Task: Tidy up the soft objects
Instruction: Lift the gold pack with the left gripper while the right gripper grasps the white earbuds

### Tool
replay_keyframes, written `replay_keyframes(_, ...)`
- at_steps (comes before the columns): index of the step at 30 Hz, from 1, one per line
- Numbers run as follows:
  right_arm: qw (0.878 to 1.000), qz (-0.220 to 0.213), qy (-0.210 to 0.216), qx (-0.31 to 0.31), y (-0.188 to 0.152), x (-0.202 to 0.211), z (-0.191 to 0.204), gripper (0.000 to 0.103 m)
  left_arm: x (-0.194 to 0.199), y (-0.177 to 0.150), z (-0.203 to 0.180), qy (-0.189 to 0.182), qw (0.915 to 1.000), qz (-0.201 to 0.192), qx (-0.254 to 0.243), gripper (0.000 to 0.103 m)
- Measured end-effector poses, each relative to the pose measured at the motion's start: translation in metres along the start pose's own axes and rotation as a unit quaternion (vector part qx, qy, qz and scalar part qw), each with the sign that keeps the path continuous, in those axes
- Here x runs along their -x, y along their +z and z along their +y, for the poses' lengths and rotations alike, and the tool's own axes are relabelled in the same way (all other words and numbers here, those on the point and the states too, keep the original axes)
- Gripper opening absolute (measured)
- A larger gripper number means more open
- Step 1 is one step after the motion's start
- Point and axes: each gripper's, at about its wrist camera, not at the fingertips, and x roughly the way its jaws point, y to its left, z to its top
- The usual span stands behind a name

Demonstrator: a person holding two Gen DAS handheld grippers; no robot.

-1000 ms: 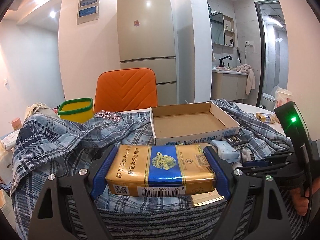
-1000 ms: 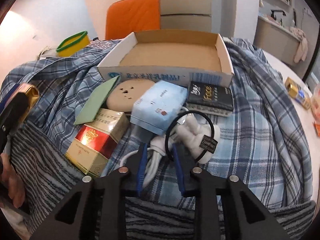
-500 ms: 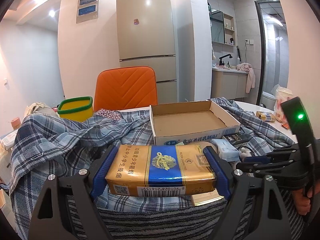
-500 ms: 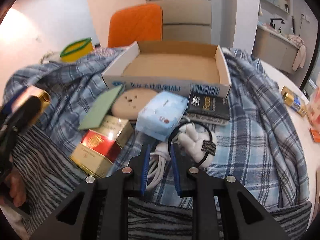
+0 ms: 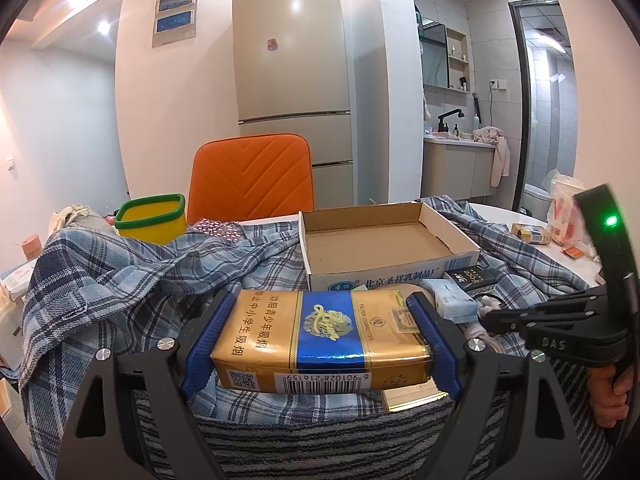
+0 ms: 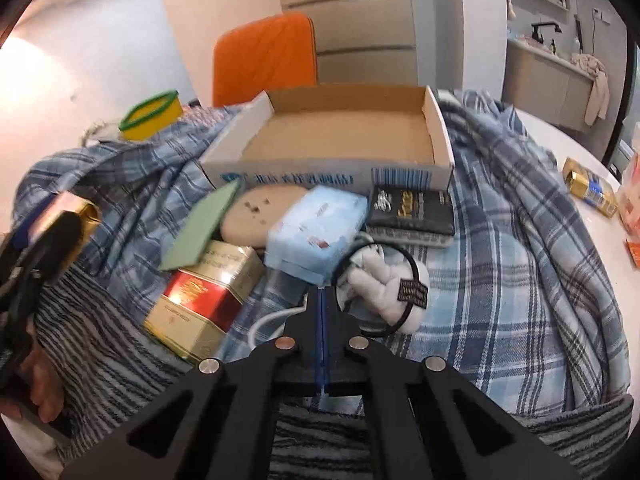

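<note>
My left gripper (image 5: 320, 332) is shut on a gold and blue cigarette carton (image 5: 320, 340), held level above the plaid cloth in front of the empty cardboard tray (image 5: 384, 268). My right gripper (image 6: 323, 300) is shut with nothing between its pads, raised just above a white cable (image 6: 272, 318). Beside it lie a white plush toy with a black hair tie (image 6: 386, 284), a light blue tissue pack (image 6: 316, 232), a black pack (image 6: 412, 210), a red and gold tin (image 6: 204, 300), a green card (image 6: 204, 226) and a beige round pad (image 6: 264, 210). The tray (image 6: 332, 176) is behind them.
A blue plaid cloth (image 6: 512, 240) and a striped towel (image 5: 320, 440) cover the table. A yellow tub with a green rim (image 5: 150, 220) and an orange chair (image 5: 250, 178) stand behind. Small gold packs (image 6: 588, 186) lie on the bare white table at right.
My right gripper has shut its fingers and lifted back from the cable and plush toy. My left gripper still holds the carton, nearly unmoved.
</note>
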Motion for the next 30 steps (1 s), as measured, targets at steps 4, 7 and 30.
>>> replay_keyframes(4, 0.999, -0.037, -0.032, -0.011, 0.004, 0.016, -0.003, 0.001, 0.001, -0.001, 0.000, 0.000, 1.0000, -0.002, 0.000, 0.085)
replay_keyframes(7, 0.997, -0.015, -0.055, -0.057, 0.006, 0.008, -0.021, 0.029, 0.002, -0.001, 0.000, -0.002, 1.0000, -0.003, 0.000, 0.085)
replay_keyframes(30, 0.995, 0.018, -0.074, -0.063, 0.003, -0.008, -0.026, 0.008, -0.012, -0.002, -0.003, -0.012, 0.9993, 0.036, -0.005, 0.085)
